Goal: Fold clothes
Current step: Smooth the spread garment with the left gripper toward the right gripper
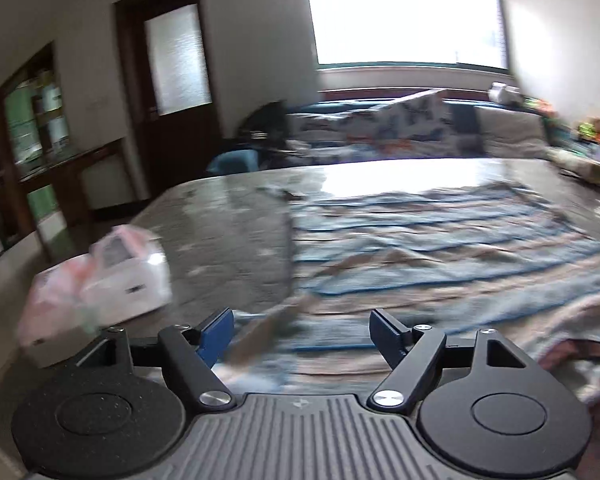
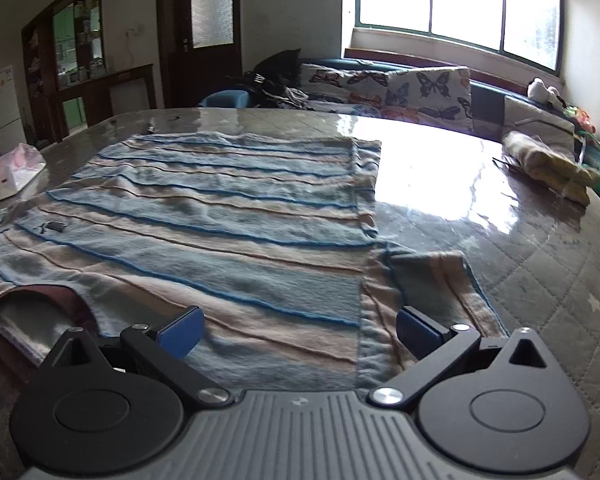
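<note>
**Right wrist view: both grippers spread above a striped shirt**

Right wrist view first: the right gripper (image 2: 298, 332) has its blue-padded fingers (image 2: 182, 334) spread wide with nothing between them, poised just above the near edge of the striped shirt (image 2: 228, 216). The shirt lies flat on the glossy table (image 2: 520, 248), its body running from 6 o'clock up toward 11 o'clock. A short sleeve (image 2: 432, 280) juts out at 3 o'clock of the gripper, and the dark red collar opening (image 2: 44, 300) sits at 9 o'clock. A white tissue pack (image 2: 12, 170) rests on the table at 10 o'clock, apart from the shirt. A yellowish bundle (image 2: 548, 168) lies near the table's far edge at 2 o'clock. Beyond the table, a butterfly-print cushion (image 2: 424, 88) stands at 12 o'clock.

Left wrist view, blurred: the left gripper (image 1: 302, 336) is likewise wide apart and holds nothing, low over the shirt's edge (image 1: 440, 248). The tissue pack (image 1: 112, 276) sits at 10 o'clock.
</note>
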The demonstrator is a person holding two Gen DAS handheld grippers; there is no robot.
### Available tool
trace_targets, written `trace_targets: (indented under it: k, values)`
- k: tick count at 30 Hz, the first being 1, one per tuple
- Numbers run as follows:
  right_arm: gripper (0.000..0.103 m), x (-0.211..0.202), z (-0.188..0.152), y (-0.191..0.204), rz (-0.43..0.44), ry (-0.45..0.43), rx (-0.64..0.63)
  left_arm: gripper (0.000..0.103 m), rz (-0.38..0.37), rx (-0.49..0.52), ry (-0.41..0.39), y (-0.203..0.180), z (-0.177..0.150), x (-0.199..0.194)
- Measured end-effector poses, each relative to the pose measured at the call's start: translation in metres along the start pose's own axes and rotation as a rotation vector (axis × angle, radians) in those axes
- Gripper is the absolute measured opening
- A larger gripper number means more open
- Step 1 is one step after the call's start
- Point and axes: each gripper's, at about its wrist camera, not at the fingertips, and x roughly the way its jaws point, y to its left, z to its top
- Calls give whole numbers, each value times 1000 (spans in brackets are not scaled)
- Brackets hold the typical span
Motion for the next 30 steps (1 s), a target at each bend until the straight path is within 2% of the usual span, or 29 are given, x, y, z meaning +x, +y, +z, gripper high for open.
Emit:
trace_targets:
  k: [8, 17, 21, 24, 28, 30]
  values:
    - [103, -8, 7, 33, 73, -17, -100, 79, -160, 119, 7, -53, -9, 4]
    - [103, -17, -16, 50, 77, 25, -184, 79, -209, 286, 7, -84, -36, 0]
    - [103, -24, -7, 51, 70, -10, -185, 80, -213, 267, -13, -81, -30, -4]
    - [103, -19, 0, 59, 88, -25, -188, 85, -216, 248, -28, -79, -25, -6]
    - [103, -13, -6, 67, 113, -2, -191, 86, -231, 211, -28, -78, -20, -6]
    - [103, -11, -10, 69, 120, 10, -188, 91, -242, 199, -28, -78, -18, -5]
